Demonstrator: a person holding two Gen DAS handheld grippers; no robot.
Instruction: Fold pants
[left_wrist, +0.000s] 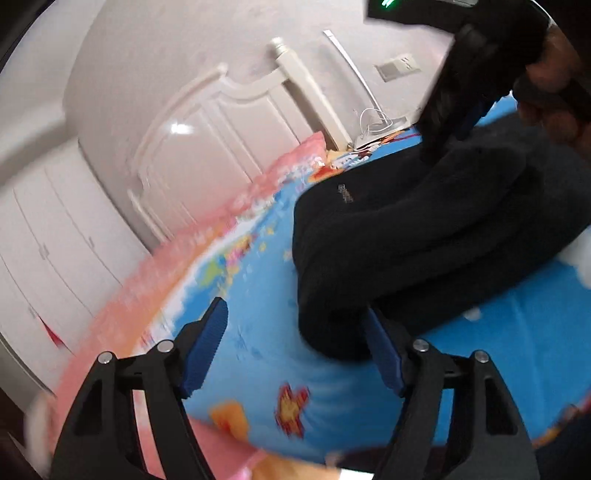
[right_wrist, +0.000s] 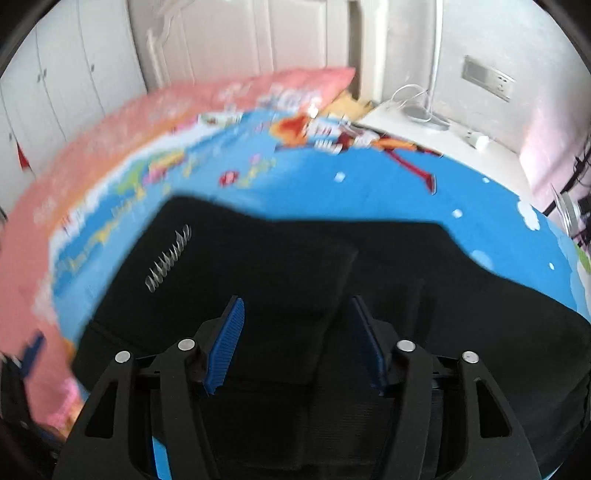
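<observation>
Left gripper (left_wrist: 295, 347): black frame, blue ribbed pads (left_wrist: 207, 350), silver screws.
Right gripper (right_wrist: 295, 343): same build, green light.

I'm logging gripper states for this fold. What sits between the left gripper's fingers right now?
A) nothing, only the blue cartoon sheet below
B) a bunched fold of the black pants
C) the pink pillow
A: the left gripper is open, with only the blue sheet showing in the gap; the black pants lie beside its right finger.
</observation>
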